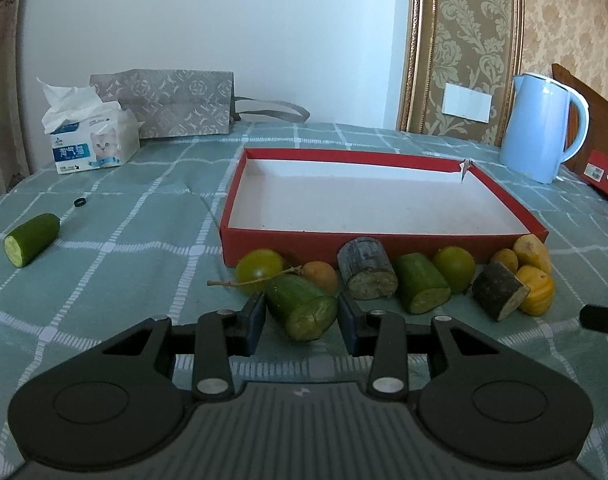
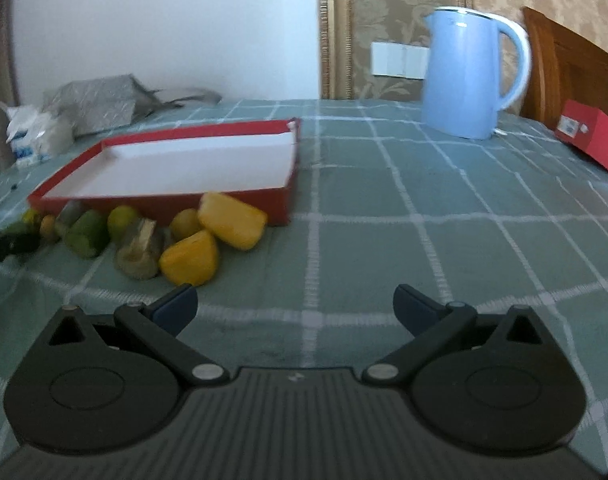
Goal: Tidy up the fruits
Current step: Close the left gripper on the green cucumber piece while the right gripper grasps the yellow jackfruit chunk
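Observation:
A red tray (image 1: 384, 246) with a white, empty floor lies on the green checked cloth; it also shows in the right wrist view (image 2: 164, 202). A row of fruit pieces lies along its near wall: a green round fruit (image 1: 260, 268), green cut pieces (image 1: 422, 288), grey-brown chunks (image 1: 366, 268) and yellow pieces (image 1: 538, 286) (image 2: 192, 258). My left gripper (image 1: 302, 316) has its jaws on either side of a green cut piece (image 1: 302, 306); I cannot tell whether the pads touch it. My right gripper (image 2: 294, 306) is open and empty, right of the yellow pieces.
Another green cut piece (image 1: 32, 238) lies alone at the far left. A tissue box (image 1: 92, 142) and a patterned bag (image 1: 176, 102) stand at the back left. A blue kettle (image 2: 468, 74) and a red box (image 2: 592, 140) stand at the back right.

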{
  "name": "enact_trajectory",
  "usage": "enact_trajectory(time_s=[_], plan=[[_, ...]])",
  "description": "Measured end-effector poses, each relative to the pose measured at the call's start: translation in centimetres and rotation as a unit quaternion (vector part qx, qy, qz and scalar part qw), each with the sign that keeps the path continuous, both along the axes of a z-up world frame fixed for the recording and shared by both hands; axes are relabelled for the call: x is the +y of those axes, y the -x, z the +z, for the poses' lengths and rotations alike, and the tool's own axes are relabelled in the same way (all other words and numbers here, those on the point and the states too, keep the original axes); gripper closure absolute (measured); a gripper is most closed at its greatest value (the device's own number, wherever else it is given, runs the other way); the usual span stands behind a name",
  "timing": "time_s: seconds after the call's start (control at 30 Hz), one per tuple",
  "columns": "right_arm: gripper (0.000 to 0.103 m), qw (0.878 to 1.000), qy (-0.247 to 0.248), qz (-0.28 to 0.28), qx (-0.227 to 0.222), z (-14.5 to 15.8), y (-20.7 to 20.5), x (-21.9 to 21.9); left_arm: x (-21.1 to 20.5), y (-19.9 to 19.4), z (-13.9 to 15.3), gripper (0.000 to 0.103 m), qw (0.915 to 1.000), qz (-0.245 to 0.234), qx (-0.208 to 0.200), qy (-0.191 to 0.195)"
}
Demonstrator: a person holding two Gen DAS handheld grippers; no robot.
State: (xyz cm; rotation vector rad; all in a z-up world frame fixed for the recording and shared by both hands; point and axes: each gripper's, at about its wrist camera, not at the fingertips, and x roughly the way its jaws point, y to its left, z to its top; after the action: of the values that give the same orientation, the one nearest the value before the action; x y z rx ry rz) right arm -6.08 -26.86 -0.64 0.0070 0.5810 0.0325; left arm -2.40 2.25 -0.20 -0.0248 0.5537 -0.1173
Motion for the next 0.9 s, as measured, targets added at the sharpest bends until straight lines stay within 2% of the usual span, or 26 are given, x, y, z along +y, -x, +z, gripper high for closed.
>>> enact_trajectory(time_s=[0.1,0.17,0.23,0.27,0.4,0.47,0.63,0.7,0.9], plan=[[0.003,1.0,0.013,0.027,-0.003,0.1,-0.4,1.5,0.1,0.0,0.0,0.065,1.0,-0.001,0.0,0.0],[0.017,0.999,0.025,0.044,0.003,0.0,-1.2,2.5,0.1,0.0,0.0,0.065,1.0,-0.002,0.001,0.0],[0.024,0.998,0.026,0.062,0.012,-0.1,-2.2,3.2,0.2,0.1,-0.1,0.065,1.0,-0.002,0.001,0.001],[0.032,0.997,0.027,0.068,0.021,-0.3,-2.7,3.5,0.2,0.1,-0.1,0.065,1.0,-0.003,0.001,0.002],[0.034,0.996,0.029,0.082,0.025,-0.4,-3.8,4.1,0.3,0.0,-0.1,0.065,1.0,-0.005,0.001,0.005],[0.046,0.995,0.031,0.094,0.029,-0.3,-4.2,4.6,0.2,0.0,-0.1,0.065,1.0,-0.006,0.001,0.005],[0.055,0.993,0.045,0.106,0.026,-0.2,-4.7,5.7,0.3,-0.1,-0.1,0.065,0.9999,-0.007,0.003,0.01],[0.065,0.993,0.035,0.109,0.03,-0.1,-4.8,5.6,0.4,-0.1,-0.1,0.065,0.9999,-0.006,0.004,0.011],[0.065,0.994,0.039,0.098,0.024,-0.2,-4.1,6.1,0.3,-0.2,-0.2,0.065,0.9999,-0.007,0.009,0.01]])
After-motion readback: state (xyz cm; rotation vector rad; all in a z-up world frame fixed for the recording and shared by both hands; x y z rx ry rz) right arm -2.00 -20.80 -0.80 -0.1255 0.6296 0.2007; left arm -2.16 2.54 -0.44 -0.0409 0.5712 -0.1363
